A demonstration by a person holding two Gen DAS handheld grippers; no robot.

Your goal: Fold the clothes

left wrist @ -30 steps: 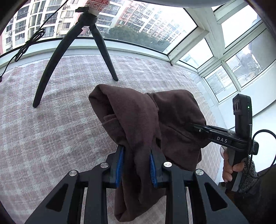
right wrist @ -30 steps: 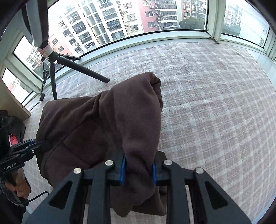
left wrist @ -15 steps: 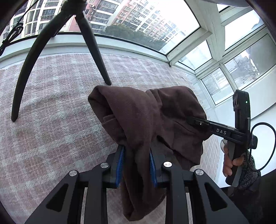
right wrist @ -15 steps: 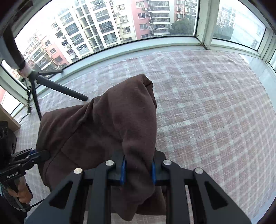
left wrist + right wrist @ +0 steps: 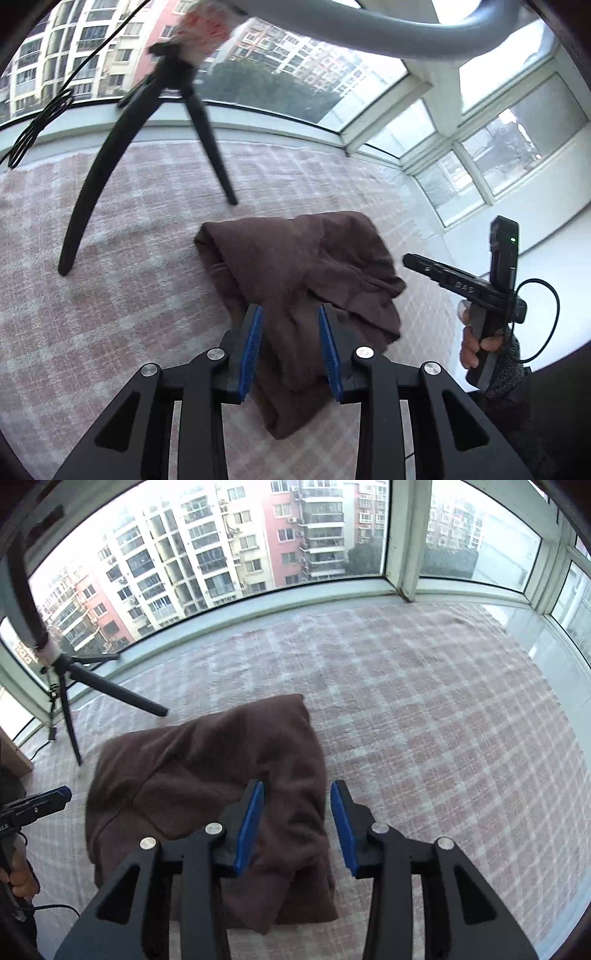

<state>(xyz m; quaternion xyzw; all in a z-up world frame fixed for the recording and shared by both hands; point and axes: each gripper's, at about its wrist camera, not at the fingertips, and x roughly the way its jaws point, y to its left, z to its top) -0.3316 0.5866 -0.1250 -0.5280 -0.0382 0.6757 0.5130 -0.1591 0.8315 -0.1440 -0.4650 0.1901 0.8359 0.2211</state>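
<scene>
A checked blanket, a tripod, windows and tall houses outside

A pink and white checked blanket (image 5: 443,738) covers the whole flat top. A black tripod (image 5: 155,122) stands on it at about 10 o'clock in the left view, with its feet on the blanket. A thin black cable (image 5: 40,122) hangs in loops at 9 o'clock, near the window ledge. A grey hose (image 5: 388,33) bends across the top at 12 o'clock. Big windows (image 5: 229,546) run all along the far side. Through them you can see tall pink and white houses (image 5: 288,524) and dark green trees (image 5: 266,88). More white window frames (image 5: 491,147) stand at 2 o'clock.
</scene>
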